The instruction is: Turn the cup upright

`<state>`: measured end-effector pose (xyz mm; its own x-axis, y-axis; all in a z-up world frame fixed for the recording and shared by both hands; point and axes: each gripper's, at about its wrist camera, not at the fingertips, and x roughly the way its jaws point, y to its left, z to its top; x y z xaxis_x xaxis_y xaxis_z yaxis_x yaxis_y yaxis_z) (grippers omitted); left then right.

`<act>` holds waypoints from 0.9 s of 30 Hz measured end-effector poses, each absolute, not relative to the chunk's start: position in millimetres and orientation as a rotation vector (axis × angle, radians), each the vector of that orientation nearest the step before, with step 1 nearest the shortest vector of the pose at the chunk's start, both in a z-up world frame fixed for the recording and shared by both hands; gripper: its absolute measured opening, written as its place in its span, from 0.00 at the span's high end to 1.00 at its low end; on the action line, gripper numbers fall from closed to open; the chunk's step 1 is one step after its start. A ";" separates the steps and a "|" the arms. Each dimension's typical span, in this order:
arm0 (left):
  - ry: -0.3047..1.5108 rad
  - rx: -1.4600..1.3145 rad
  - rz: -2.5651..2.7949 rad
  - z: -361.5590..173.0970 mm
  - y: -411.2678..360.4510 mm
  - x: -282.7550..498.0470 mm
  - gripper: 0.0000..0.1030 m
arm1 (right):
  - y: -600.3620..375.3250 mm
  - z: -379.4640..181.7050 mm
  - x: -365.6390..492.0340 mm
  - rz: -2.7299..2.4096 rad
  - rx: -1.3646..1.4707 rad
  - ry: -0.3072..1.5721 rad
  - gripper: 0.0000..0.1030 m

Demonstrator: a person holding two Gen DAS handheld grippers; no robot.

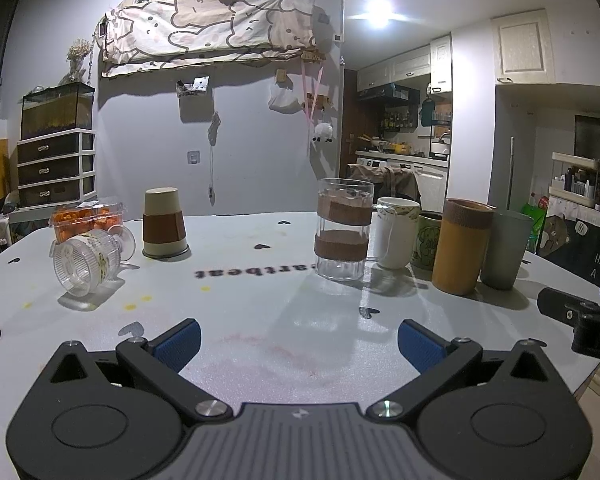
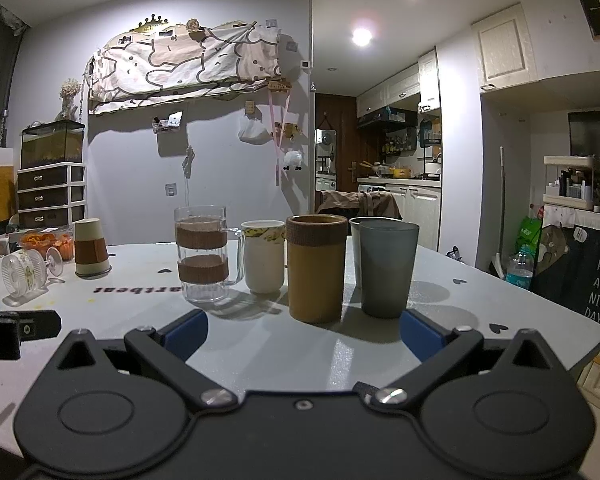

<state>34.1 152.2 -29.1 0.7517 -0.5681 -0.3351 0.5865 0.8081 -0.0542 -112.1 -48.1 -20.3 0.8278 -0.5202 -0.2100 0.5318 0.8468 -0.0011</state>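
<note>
A beige paper cup with a brown sleeve point(image 1: 164, 224) stands upside down on the white table point(image 1: 260, 320) at the far left; it also shows in the right wrist view point(image 2: 91, 249). A clear stemmed glass point(image 1: 88, 260) lies on its side left of it, and shows in the right wrist view point(image 2: 24, 272). My left gripper point(image 1: 298, 344) is open and empty near the table's front edge. My right gripper point(image 2: 304, 334) is open and empty, just in front of the upright cups.
Upright in a row stand a clear glass mug point(image 1: 343, 230), a white mug point(image 1: 396, 232), a green mug point(image 1: 428, 240), a tan tumbler point(image 1: 462, 246) and a grey tumbler point(image 1: 504, 248). A plastic box of orange food point(image 1: 86, 216) sits far left. The table's right edge point(image 2: 580, 340) is close.
</note>
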 end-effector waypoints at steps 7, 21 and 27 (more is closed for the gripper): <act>0.347 0.054 -0.629 -27.5 152.4 34.0 0.00 | -49.8 -16.9 -112.7 -0.565 0.062 0.201 0.00; 0.347 0.054 -0.629 -28.0 152.4 33.8 0.00 | -50.3 -15.5 -113.1 -0.566 0.065 0.197 0.00; 0.347 0.054 -0.629 -28.2 152.4 33.8 0.00 | -50.3 -15.7 -113.1 -0.566 0.064 0.196 0.00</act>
<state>33.8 152.4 -28.2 0.7529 -0.5673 -0.3336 0.5851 0.8091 -0.0552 -113.1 -50.3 -15.7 0.8257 -0.5267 -0.2020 0.5389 0.8423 0.0067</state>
